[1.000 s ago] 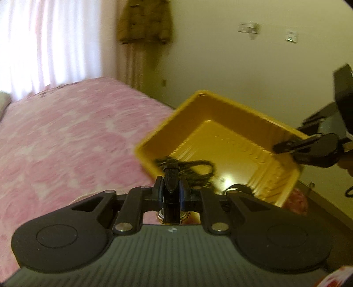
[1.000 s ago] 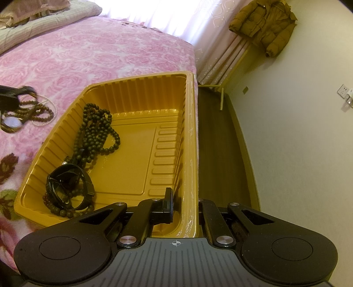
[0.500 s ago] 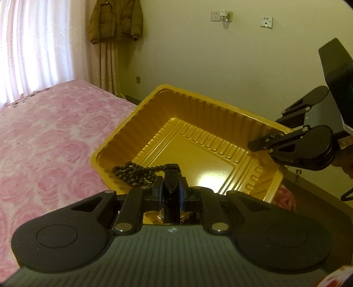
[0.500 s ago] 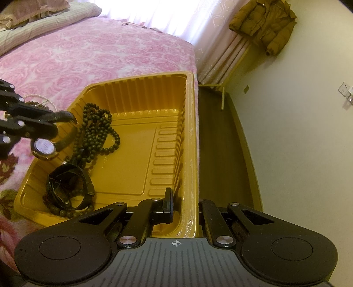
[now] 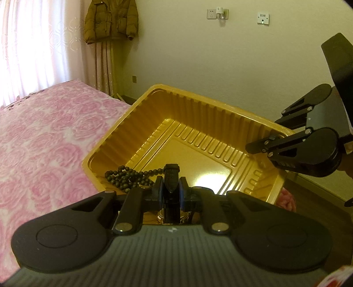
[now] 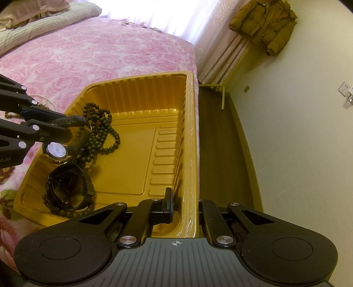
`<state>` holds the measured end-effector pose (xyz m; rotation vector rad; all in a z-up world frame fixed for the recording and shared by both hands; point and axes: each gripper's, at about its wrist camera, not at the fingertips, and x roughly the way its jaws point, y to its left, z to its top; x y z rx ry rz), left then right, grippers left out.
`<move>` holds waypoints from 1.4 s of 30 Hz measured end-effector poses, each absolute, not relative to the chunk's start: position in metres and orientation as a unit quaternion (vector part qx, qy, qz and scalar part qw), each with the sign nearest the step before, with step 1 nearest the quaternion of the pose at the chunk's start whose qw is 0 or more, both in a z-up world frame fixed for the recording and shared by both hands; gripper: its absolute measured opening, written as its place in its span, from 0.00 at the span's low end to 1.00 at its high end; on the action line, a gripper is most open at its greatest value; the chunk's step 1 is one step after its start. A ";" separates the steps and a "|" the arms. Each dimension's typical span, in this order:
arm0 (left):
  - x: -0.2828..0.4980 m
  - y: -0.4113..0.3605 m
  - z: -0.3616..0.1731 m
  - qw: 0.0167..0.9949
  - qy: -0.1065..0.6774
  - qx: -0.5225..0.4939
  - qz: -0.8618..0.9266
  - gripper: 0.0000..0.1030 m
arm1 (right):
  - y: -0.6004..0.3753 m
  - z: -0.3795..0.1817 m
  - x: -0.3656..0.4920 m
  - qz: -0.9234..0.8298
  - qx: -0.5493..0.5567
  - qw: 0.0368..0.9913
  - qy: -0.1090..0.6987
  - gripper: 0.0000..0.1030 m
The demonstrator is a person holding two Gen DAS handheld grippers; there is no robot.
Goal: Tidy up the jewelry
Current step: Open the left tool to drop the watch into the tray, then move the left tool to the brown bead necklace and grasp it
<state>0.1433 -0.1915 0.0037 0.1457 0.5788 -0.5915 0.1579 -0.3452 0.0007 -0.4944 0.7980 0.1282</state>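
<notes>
A golden plastic tray [image 6: 143, 88] lies on the pink bed, overhanging its edge. My right gripper [image 6: 184, 203] is shut on the tray's near right rim; in the left wrist view it [image 5: 253, 146] reaches in from the right. My left gripper [image 5: 171, 189] is shut on the black strap [image 5: 171, 174] of a watch. The watch's white dial [image 6: 56, 151] hangs under the left gripper [image 6: 81, 121] over the tray's left side. Inside the tray lie a dark bead necklace [image 6: 99, 132], black bangles [image 6: 68, 187] and a brown bead bracelet [image 6: 66, 213].
A pearl strand and loose beads [image 6: 47, 102] lie on the rose-patterned bedspread [image 6: 99, 50] left of the tray. Dark floor [image 6: 220, 143] runs between bed and wall. A brown jacket [image 5: 110, 19] hangs by the curtain. Pillows [image 6: 33, 17] sit at the bed's far end.
My left gripper has carried the watch rightward from over the bedspread to above the tray's left side. The right gripper and the tray have stayed put.
</notes>
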 end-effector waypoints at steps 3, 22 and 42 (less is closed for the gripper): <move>0.145 -0.193 0.003 0.912 0.282 0.071 -0.288 0.12 | -0.345 0.001 0.158 0.062 -0.238 0.890 0.385 0.06; 0.134 -0.158 0.000 0.926 0.272 0.043 -0.260 0.29 | -0.345 0.001 0.156 0.062 -0.237 0.890 0.385 0.06; 0.112 -0.012 -0.046 0.946 0.318 0.016 -0.061 0.32 | -0.346 0.001 0.157 0.061 -0.239 0.889 0.386 0.06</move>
